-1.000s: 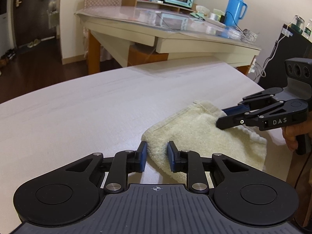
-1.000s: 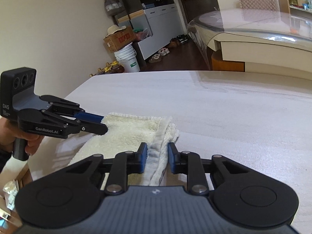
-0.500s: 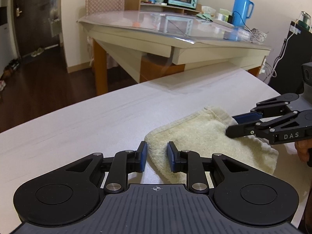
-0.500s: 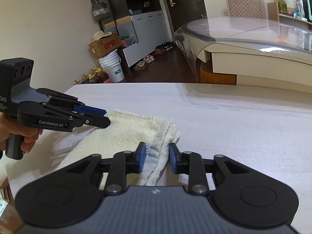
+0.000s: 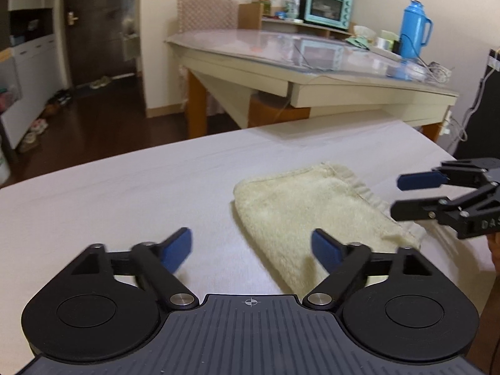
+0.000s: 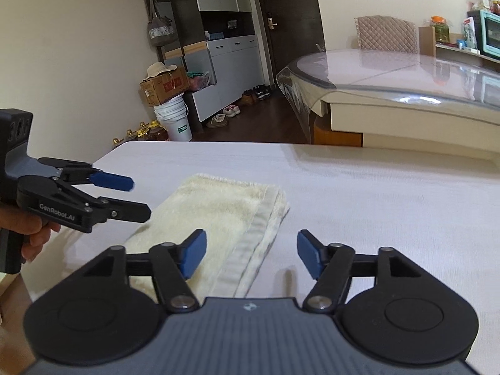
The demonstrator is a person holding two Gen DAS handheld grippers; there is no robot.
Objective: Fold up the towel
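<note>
Far table: glass-topped table behind, blue flask and teal oven on it.
Floor: white bucket, shoes by the cabinet.

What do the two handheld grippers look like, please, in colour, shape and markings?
Both are matte black. The left gripper and right gripper each have two round discs, linked bars with silver pivots, a ribbed grey plate with a small centre mark, and blue-padded fingers. From the side, the left reads "GenRobot.AI" and has a grey block and pistol handle; the right shows "DAS".
</note>
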